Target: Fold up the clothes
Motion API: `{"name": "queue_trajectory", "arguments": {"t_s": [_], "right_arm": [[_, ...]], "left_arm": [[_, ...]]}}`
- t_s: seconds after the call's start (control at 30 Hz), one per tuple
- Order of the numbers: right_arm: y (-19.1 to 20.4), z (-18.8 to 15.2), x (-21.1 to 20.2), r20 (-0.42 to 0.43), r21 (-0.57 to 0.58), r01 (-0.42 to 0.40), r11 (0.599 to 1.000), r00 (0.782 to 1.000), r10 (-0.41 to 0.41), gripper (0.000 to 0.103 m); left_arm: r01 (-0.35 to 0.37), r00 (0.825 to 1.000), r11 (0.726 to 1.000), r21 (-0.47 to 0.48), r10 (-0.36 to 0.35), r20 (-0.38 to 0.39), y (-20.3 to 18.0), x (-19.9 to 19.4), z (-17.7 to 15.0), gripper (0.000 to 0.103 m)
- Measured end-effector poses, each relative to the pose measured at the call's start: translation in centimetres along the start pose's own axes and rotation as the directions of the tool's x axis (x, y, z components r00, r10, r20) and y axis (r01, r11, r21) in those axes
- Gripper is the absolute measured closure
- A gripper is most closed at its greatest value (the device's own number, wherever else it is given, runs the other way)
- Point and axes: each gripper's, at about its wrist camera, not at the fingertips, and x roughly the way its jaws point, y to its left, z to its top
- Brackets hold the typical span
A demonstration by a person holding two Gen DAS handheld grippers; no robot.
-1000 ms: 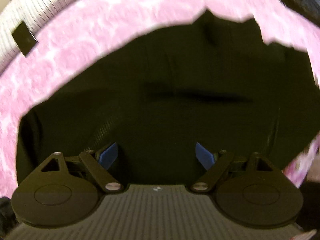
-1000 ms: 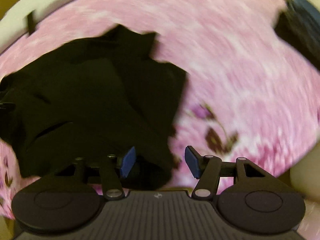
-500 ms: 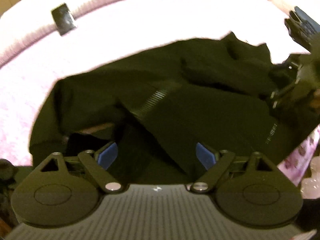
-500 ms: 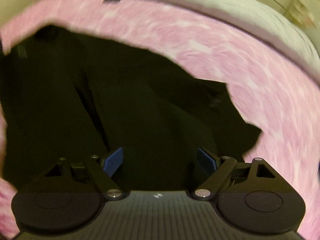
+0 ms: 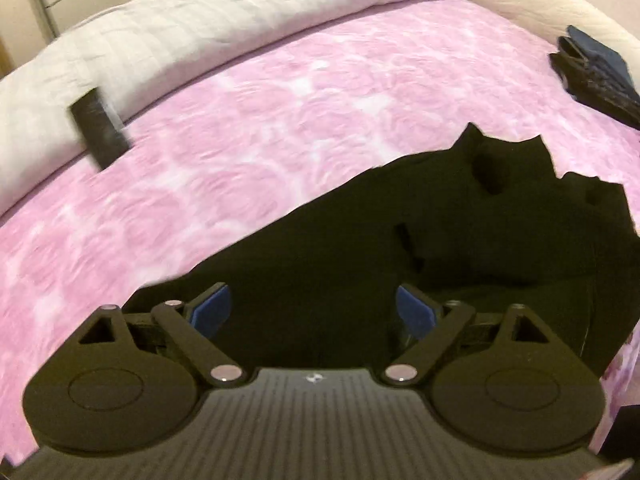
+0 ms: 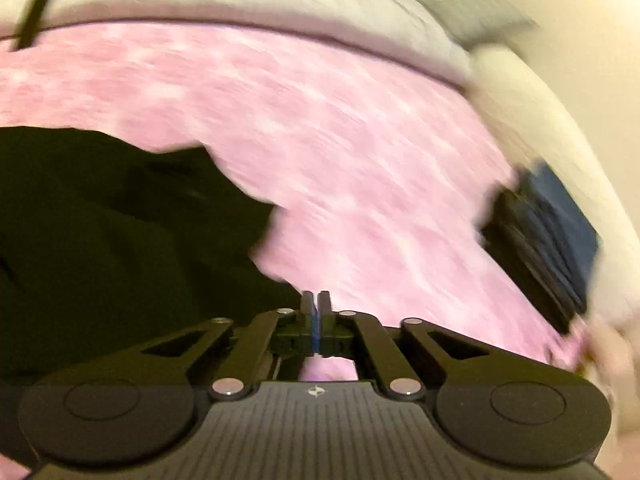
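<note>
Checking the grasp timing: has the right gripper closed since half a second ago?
Yes. The right gripper, open then, is now shut, pads together at the black garment's edge over the pink bedspread; any pinched fabric is unclear.

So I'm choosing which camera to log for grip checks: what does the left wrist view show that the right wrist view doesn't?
Only the left wrist view shows the left gripper, its blue-padded jaws spread wide over the crumpled black garment.

Only the right wrist view shows the right gripper, pads pressed together at the garment's edge; whether cloth is pinched cannot be told.

Both show the black garment, the pink floral bedspread, the white quilted pillow, the small black rectangular object and the dark folded clothes stack.
</note>
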Motion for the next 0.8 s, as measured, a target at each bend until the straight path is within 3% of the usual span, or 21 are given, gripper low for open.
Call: {"name": "queue_trajectory", "arguments": {"t_s": [0.07, 0.1, 0.13, 0.17, 0.23, 0.3, 0.43, 0.5, 0.57, 0.6, 0.63, 0.67, 0.73, 0.8], "right_arm": [[-0.2, -1.4, -0.4, -0.013, -0.019, -0.034, 0.999, 0.999, 0.034, 0.073], [0.6, -2.1, -0.6, -0.003, -0.044, -0.085, 0.995, 0.996, 0.085, 0.065], [1.4, -2.8, -0.7, 0.006, -0.070, -0.137, 0.988, 0.990, 0.138, 0.050], [3.0, -2.9, -0.6, 0.009, -0.102, -0.180, 0.978, 0.983, 0.182, 0.043], [6.7, -2.3, 0.0, -0.001, -0.167, -0.262, 0.951, 0.964, 0.265, 0.034], [10.4, -3.0, 1.2, -0.028, -0.237, -0.297, 0.925, 0.954, 0.299, 0.028], [17.1, -3.7, 3.8, -0.047, -0.436, -0.235, 0.869, 0.970, 0.238, 0.015], [18.0, -4.0, 4.3, -0.029, -0.486, -0.220, 0.845, 0.971, 0.236, 0.021], [16.9, -4.1, 4.0, -0.019, -0.456, -0.260, 0.851, 0.959, 0.283, 0.052], [16.4, -4.1, 3.9, -0.013, -0.440, -0.281, 0.853, 0.952, 0.306, 0.063], [15.7, -4.3, 3.1, 0.032, -0.427, -0.216, 0.878, 0.967, 0.253, 0.096], [14.7, -4.4, 2.2, 0.081, -0.397, -0.168, 0.902, 0.973, 0.217, 0.103], [11.2, -4.2, 0.9, 0.098, -0.246, -0.125, 0.961, 0.983, 0.153, 0.103], [7.5, -4.4, 0.0, 0.091, -0.100, -0.067, 0.993, 0.993, 0.077, 0.103]], "left_arm": [[0.012, 1.000, 0.999, 0.053, -0.011, -0.016, -1.0, 1.7, 0.9, 0.016], [0.015, 1.000, 0.997, 0.081, -0.013, -0.024, -1.6, 2.4, 1.1, 0.016], [0.021, 0.999, 0.994, 0.107, -0.017, -0.040, -2.2, 3.1, 1.1, 0.015], [0.032, 0.997, 0.991, 0.126, -0.024, -0.069, -2.6, 3.8, 0.7, 0.015], [0.056, 0.990, 0.986, 0.156, -0.035, -0.136, -3.4, 5.1, -0.5, 0.015], [0.083, 0.979, 0.983, 0.163, -0.050, -0.195, -4.0, 6.1, -1.8, 0.015], [0.165, 0.947, 0.981, 0.100, -0.130, -0.293, -4.6, 5.8, -5.3, 0.021], [0.198, 0.936, 0.974, 0.109, -0.155, -0.316, -5.5, 5.0, -6.9, 0.021], [0.224, 0.927, 0.966, 0.130, -0.170, -0.333, -6.5, 4.1, -8.3, 0.022], [0.234, 0.924, 0.961, 0.146, -0.173, -0.341, -6.9, 3.7, -8.8, 0.021], [0.244, 0.920, 0.956, 0.161, -0.176, -0.349, -7.3, 3.3, -9.2, 0.021], [0.254, 0.917, 0.951, 0.177, -0.178, -0.357, -7.7, 3.0, -9.7, 0.021], [0.274, 0.909, 0.939, 0.208, -0.183, -0.373, -8.6, 2.2, -10.6, 0.020], [0.294, 0.902, 0.926, 0.238, -0.187, -0.389, -9.4, 1.4, -11.5, 0.020]]}}
